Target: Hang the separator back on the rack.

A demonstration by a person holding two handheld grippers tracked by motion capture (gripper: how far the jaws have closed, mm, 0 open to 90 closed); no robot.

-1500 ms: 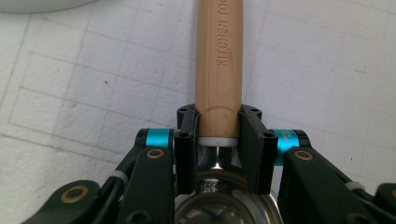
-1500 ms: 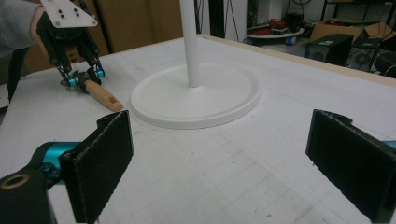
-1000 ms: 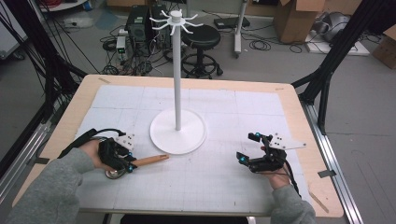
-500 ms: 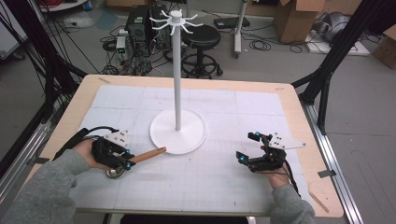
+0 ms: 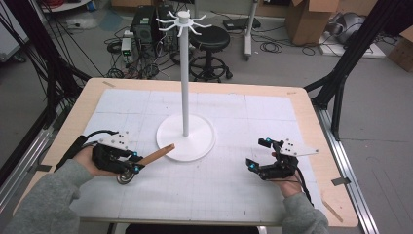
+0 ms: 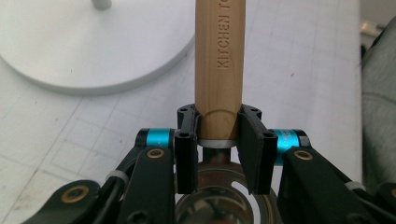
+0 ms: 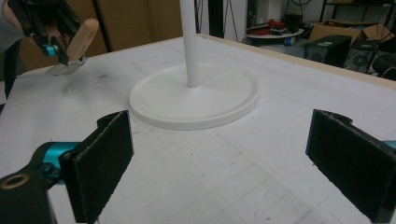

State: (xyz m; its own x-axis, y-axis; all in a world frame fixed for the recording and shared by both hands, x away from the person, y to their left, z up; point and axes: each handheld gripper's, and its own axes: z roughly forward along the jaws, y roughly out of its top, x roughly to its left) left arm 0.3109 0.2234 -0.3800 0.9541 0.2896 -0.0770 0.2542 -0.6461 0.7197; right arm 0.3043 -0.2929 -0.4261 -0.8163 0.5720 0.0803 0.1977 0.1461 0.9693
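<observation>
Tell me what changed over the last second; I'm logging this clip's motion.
The left gripper, shut on the wooden-handled utensil, tilted the handle's free end up and toward the white stand, its metal end low. The right gripper stayed open in place, and the stand did not move.

Both forearms in grey knit sleeves [image 5: 46,200], cuffs ending at the wrists.

Left gripper [image 6: 217,135]: black frame, two flat black jaws, each with small black screws on its edge. Turquoise metal collars on either side of the jaws. Brass-coloured pivot screws in the black link arms below. Grey three-cornered plate [image 5: 115,140] on top; black cable looping off behind it.

Right gripper [image 5: 258,153]: same black build, turquoise collars, grey three-cornered plate [image 5: 298,148], black cable. Jaw pads [image 7: 100,163] rough and dark, felt-like.
</observation>
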